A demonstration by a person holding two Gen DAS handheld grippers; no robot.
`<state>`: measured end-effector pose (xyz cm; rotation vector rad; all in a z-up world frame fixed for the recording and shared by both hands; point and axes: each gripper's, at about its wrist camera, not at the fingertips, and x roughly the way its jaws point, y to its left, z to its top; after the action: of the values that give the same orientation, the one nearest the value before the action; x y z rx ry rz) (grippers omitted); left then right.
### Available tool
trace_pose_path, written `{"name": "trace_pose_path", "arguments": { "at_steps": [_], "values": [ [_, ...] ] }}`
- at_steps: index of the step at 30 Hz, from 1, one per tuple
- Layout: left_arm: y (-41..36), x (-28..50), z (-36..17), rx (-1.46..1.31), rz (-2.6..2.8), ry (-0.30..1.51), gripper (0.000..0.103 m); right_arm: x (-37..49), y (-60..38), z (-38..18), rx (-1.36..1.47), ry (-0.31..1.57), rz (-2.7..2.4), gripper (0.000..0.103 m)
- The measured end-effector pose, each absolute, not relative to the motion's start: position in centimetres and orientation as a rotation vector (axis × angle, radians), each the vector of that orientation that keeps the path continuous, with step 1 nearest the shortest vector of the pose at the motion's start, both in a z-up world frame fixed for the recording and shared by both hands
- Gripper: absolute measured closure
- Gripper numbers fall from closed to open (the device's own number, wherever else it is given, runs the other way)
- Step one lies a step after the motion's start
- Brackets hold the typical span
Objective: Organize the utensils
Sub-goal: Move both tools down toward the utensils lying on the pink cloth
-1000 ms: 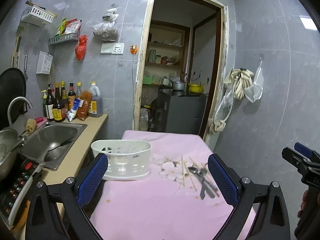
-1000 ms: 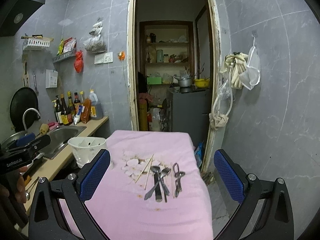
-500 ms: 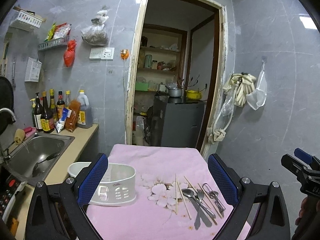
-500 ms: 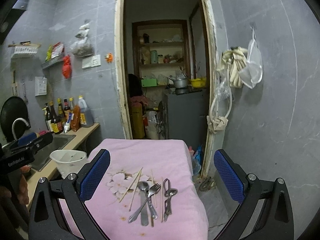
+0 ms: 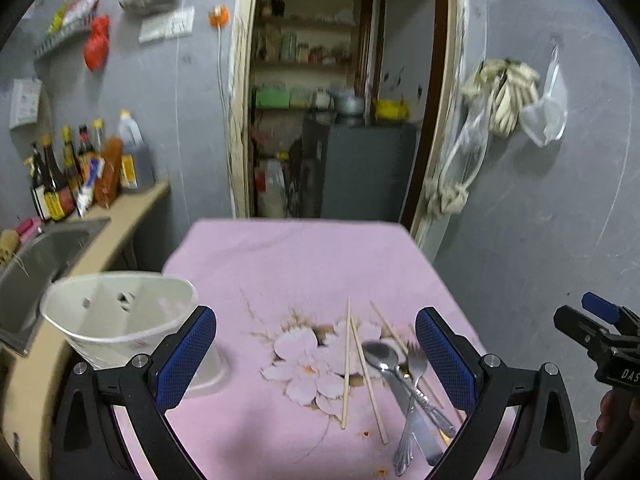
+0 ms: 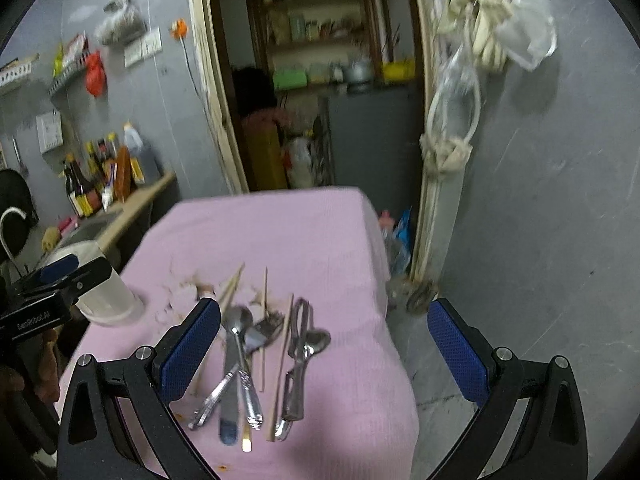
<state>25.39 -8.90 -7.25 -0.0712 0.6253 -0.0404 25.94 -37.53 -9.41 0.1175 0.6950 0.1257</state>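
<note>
— Moved closer to the spoons and forks (image 6: pixel 256 364), both claws. Holding anything?
— No. Left claw (image 5: pixel 316 354) and right claw (image 6: pixel 324 346) wide apart, empty. Cutlery near pink cloth's (image 5: pixel 288 256) right edge, white holder (image 5: pixel 120 316) at left edge.

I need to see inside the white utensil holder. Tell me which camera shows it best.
The left wrist view: the white utensil holder sits close, its open top and inner dividers visible beside the left gripper. In the right wrist view it is blurred and partly hidden behind the other gripper.
</note>
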Motion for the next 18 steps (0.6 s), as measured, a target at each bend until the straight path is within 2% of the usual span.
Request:
{"name": "trace_pose_path", "arguments": {
  "at_steps": [7,9,10,14,16,18],
  "values": [
    [-9.6,29.6,-11.0,-0.056,-0.059,0.723,0.003,29.9,-37.2,-13.3,0.172,0.772,0.186,0.001],
    [-9.8,30.8,-12.0,-0.047,-0.072,0.743,0.007,30.9,-36.8,-14.6,0.189,0.791,0.206,0.002],
    [-9.9,31.3,-12.5,-0.043,-0.078,0.754,0.009,31.4,-36.5,-15.2,0.194,0.801,0.215,0.004],
    [-10.3,33.6,-14.8,-0.056,-0.119,0.808,0.024,33.3,-35.4,-17.9,0.196,0.840,0.240,0.032],
    [-10.5,34.6,-15.9,-0.067,-0.148,0.836,0.030,34.1,-34.8,-18.9,0.198,0.867,0.252,0.039],
    [-10.6,35.5,-17.0,-0.078,-0.176,0.858,0.040,34.9,-34.3,-19.6,0.202,0.895,0.259,0.041]
  ]
}}
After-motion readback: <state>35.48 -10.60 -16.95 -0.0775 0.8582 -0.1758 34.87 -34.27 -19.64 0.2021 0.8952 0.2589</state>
